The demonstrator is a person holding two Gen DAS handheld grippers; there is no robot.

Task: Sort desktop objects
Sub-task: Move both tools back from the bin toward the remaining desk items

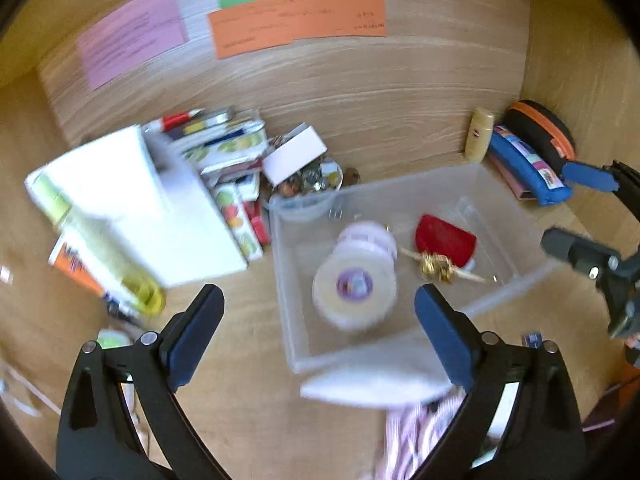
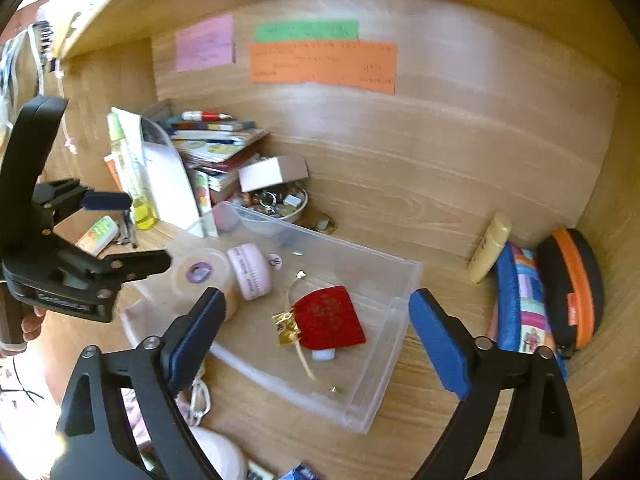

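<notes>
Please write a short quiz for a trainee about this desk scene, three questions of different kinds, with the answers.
1. True or false: the left gripper is shut on the red pouch.
2. Which lies inside the clear bin? A) blue pencil case B) pink round case C) small white box
3. Fill in: the notes on the back panel are pink, green and ___.

Key: 1 false, both grippers are open and empty; 2 B; 3 orange.

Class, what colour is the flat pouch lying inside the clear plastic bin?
Red pouch, clearest in the right wrist view.
</notes>
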